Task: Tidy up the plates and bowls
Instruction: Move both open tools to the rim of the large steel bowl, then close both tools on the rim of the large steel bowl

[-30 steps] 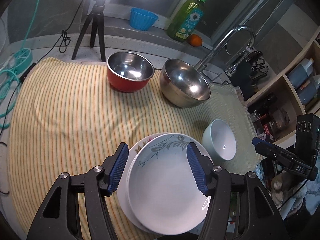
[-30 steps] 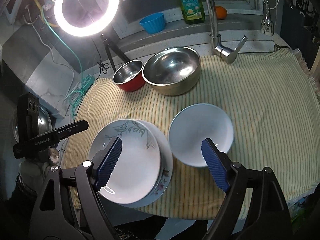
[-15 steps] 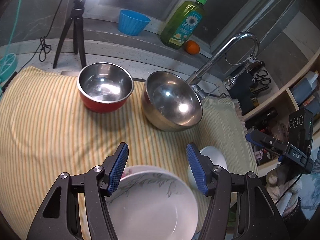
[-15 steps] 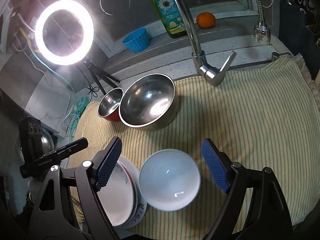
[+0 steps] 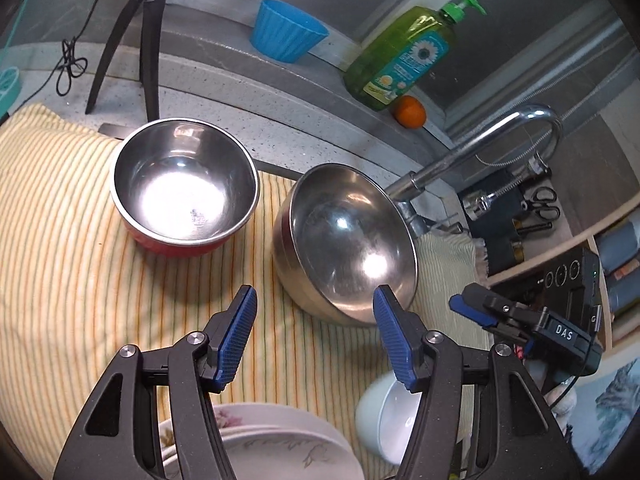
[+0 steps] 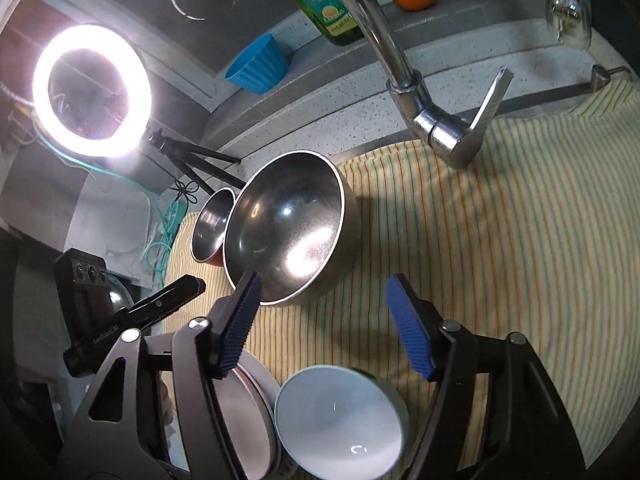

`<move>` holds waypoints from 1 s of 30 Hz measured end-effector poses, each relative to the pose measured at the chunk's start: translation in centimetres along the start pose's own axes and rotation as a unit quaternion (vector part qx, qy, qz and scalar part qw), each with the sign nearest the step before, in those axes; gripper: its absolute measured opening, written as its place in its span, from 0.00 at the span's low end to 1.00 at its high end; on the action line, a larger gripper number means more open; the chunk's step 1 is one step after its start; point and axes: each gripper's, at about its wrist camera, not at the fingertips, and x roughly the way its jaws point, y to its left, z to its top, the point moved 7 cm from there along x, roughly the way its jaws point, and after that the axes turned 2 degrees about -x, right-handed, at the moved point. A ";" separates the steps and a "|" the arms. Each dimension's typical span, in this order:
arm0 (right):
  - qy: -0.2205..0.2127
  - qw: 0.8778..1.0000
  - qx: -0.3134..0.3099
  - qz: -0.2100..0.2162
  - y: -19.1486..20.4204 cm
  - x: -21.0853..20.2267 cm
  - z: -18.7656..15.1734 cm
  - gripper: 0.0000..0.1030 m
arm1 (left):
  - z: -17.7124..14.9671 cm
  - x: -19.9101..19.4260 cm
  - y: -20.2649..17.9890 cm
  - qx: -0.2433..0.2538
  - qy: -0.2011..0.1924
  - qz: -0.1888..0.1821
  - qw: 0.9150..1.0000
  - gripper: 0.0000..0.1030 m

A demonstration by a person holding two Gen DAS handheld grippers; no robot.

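Leftmost on the yellow striped woven cloth [image 5: 72, 264] sits the round steel-lined bowl with a glossy red outside [image 5: 185, 186], smooth and mirror-bright inside. Just beside it, at about three o'clock, rests the larger all-steel brushed bowl [image 5: 352, 240], tilted on its rounded base. From the left wrist view, the left gripper [image 5: 314, 340] hangs over bare cloth with its ribbed blue pads [image 5: 236, 336] apart and nothing between them. At six o'clock, under its black arms, lie the stacked white ceramic plates with a leaf print [image 5: 280, 452]; the small pale-blue glazed bowl [image 5: 384, 420] sits at their three o'clock, partly hidden by the right finger.

From the right wrist view, the right gripper [image 6: 324, 324] has just been narrowing its jaws, yet they stand spread with nothing gripped; the pale-blue bowl lies below them.

Behind, a speckled grey stone ledge [image 5: 248, 92] carries a black tripod [image 5: 136, 32], a fluted blue plastic cup [image 5: 286, 30], a green soap pump bottle [image 5: 404, 56] and an orange fruit [image 5: 409, 111]. A curved chrome faucet [image 5: 480, 144] rises at two o'clock; a lit ring light [image 6: 90, 90] glares at ten.
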 end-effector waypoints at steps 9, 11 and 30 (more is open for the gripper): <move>0.022 1.000 0.010 0.007 -0.5 3.0 1.4 0.49 | 1.1 1.8 0.8 -0.017 0.009 0.006 1.000 0.54; 0.023 1.000 0.009 0.005 -0.4 3.4 1.6 0.48 | 1.2 2.1 0.8 -0.013 0.011 0.009 1.000 0.50; 0.044 0.999 0.003 -0.029 -0.5 5.8 2.0 0.19 | 1.6 4.2 0.5 0.017 0.027 0.016 0.999 0.20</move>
